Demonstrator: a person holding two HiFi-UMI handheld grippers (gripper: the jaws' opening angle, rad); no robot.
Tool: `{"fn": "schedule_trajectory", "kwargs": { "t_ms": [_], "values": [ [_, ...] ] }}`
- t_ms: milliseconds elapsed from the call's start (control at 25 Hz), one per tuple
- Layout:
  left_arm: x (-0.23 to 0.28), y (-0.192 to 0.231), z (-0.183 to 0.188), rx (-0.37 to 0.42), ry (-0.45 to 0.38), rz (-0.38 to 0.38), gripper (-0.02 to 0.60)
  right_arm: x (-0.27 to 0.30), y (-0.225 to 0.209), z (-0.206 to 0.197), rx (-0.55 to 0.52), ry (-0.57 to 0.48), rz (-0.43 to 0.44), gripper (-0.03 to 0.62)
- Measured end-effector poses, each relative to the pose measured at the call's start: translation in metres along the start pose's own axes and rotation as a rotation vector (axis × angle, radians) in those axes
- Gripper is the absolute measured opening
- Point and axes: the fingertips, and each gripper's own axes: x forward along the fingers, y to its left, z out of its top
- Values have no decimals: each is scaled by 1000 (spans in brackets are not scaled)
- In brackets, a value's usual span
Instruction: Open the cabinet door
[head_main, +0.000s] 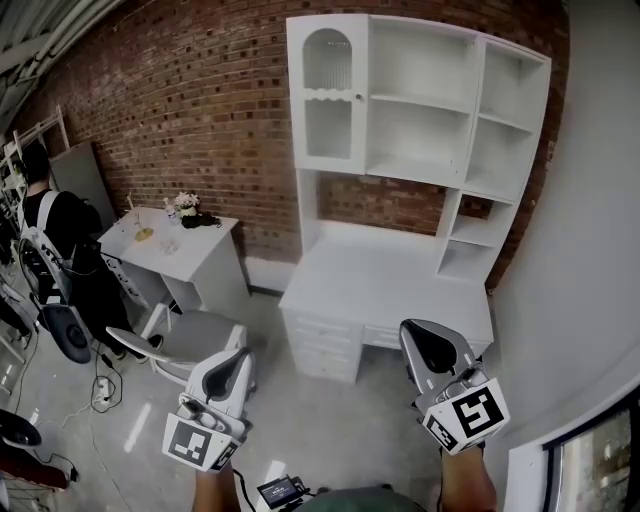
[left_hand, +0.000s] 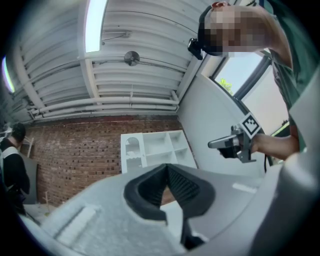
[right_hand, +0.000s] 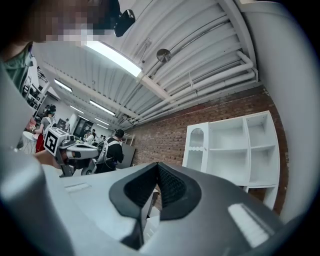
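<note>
Hovering low and side by side, the left gripper (head_main: 236, 362) and the right gripper (head_main: 425, 340) are both pointing toward a white desk (head_main: 390, 285) with shelves (head_main: 420, 100) rising above it against a brick wall (head_main: 200, 110). Each gripper's own view is showing its two dark ribbed pads pressed together at the tips, with nothing between them, so both pairs of jaws are sitting closed and empty. The cabinet door (head_main: 330, 90), white with an arched glass panel, is standing shut at the upper left corner of the shelves, well ahead of and above both pairs of jaws. It is lying up and to the left of the left jaws' tips in that gripper's view, and up and to the right of the right jaws' tips in the other. A grey chair (head_main: 195, 335) is standing near the left jaws, slightly to their left, and a small white table (head_main: 205, 250) is standing farther off beyond it.
</note>
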Motion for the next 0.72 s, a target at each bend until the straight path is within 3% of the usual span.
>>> {"fn": "schedule_trajectory", "kwargs": {
  "t_ms": [720],
  "values": [
    [2,38,-20,-31,-2,17,2,45,1,4,-17,-7,11,6]
  ]
}}
